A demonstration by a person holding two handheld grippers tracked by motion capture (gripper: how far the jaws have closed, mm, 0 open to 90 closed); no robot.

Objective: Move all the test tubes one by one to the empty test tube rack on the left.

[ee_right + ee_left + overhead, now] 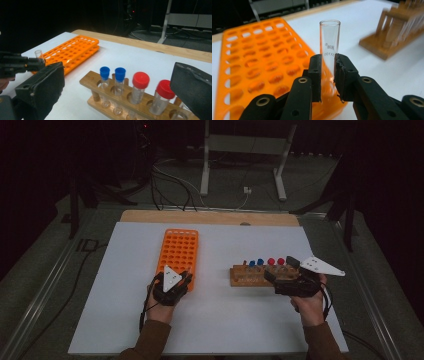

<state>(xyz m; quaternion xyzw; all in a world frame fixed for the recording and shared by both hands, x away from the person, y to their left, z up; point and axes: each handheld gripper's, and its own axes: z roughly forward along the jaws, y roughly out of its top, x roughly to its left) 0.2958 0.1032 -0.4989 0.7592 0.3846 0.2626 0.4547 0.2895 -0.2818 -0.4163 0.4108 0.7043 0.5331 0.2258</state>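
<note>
Two grippers: one is held in each hand.
Left gripper: its jaws are clamped on a clear glass tube, which is held upright.
Orange rack: it is seen just beneath and behind the clamped tube, at the rack's near corner.
Right gripper: its jaws are spread wide apart, with nothing gripped.
Wooden rack: it is placed between the spread jaws, just ahead.
Capped tubes: two blue caps and two red caps are stood in it.

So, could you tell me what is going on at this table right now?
A person is working with two tools. The left hand-held gripper is shut on an open glass test tube, held upright at the near corner of the orange rack. The right hand-held gripper is open by the wooden rack, which holds blue-capped and red-capped tubes.
</note>
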